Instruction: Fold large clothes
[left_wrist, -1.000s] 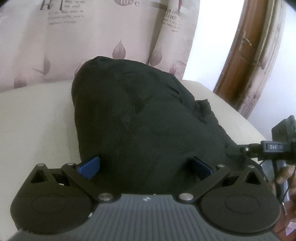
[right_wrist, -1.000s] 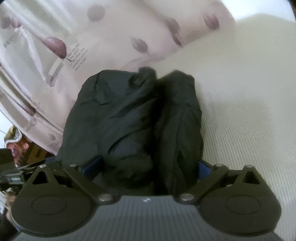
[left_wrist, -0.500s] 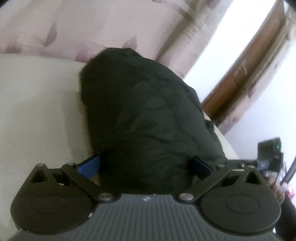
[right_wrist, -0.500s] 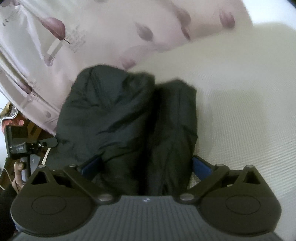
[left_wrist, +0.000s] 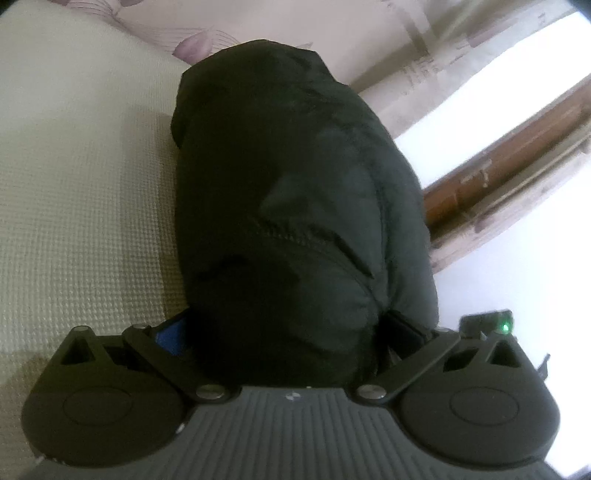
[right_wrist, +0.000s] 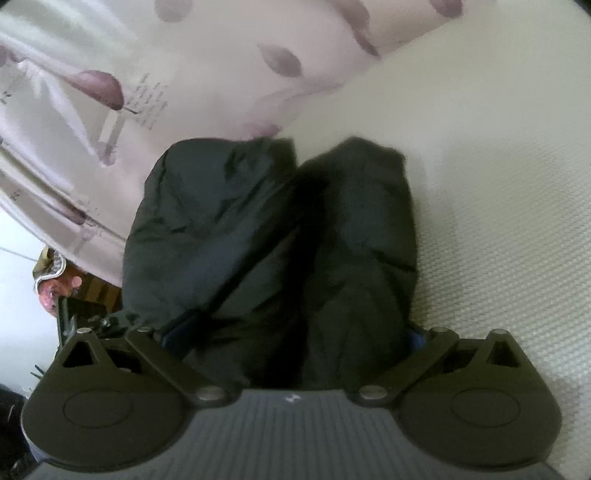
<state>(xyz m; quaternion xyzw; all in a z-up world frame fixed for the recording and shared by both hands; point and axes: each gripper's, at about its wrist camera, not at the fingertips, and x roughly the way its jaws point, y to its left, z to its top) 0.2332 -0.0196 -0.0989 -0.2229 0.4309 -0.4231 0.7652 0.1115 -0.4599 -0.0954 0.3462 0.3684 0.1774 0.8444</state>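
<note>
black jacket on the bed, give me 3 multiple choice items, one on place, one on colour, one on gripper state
1. Where does the jacket lie?
A. on the cream bed
B. on a wooden floor
C. on a hanger

2. What colour are the gripper pads?
A. red
B. blue
C. yellow

3. What is the left gripper doing?
A. hanging open in the air
B. shut on the curtain
C. shut on the jacket

Answers: 1 A, textured bedding surrounds it; 2 B, a blue pad shows beside the fabric; 3 C, jacket bunches between its fingers, as with the right gripper.
</note>
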